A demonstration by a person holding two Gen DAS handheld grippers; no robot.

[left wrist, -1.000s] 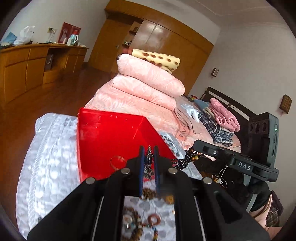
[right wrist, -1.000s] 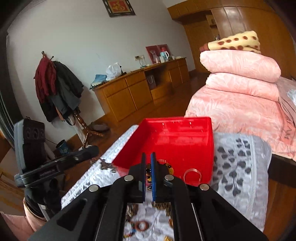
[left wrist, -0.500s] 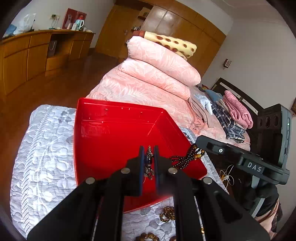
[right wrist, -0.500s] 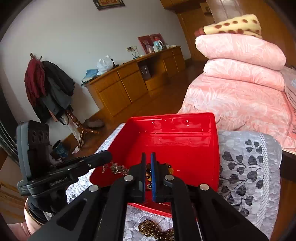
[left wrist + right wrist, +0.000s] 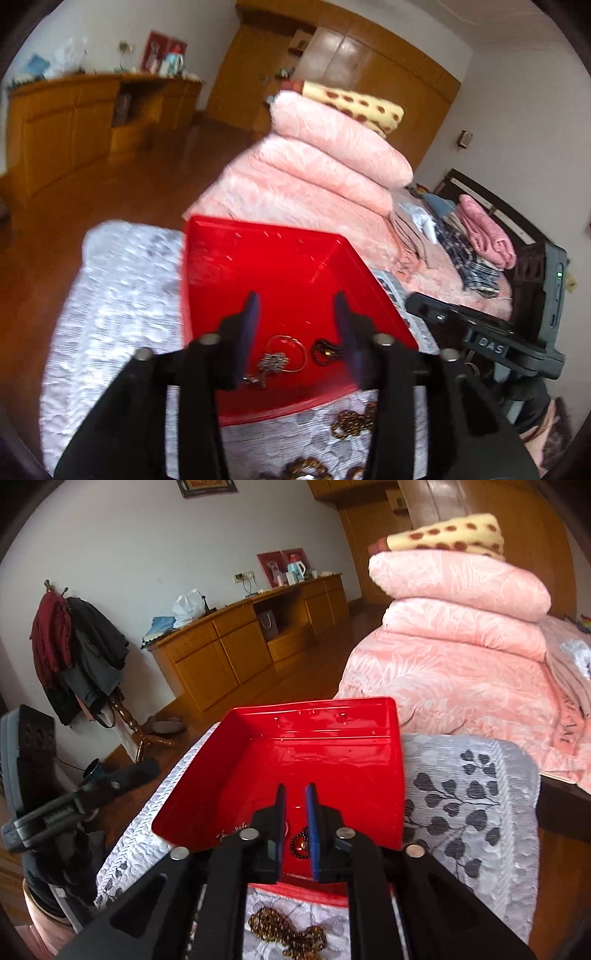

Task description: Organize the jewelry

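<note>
The red tray (image 5: pixel 258 266) under both grippers looks like glossy smooth plastic. It sits on a silvery-grey embossed cloth (image 5: pixel 118 295) with a bit of sheen. Ahead, the pink quilts (image 5: pixel 458 579) look soft and matt, and the floor (image 5: pixel 122 192) is polished wood.

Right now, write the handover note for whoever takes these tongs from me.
Left tongs: open, empty, over the red tray.
Right tongs: slightly open, holding nothing, over the tray's near end.
In the tray: silver chain, thin ring, dark bead bracelet.
Done: those three pieces are in.
Left: brown bead strings lie on the grey cloth just short of the tray; pick them up next.
</note>
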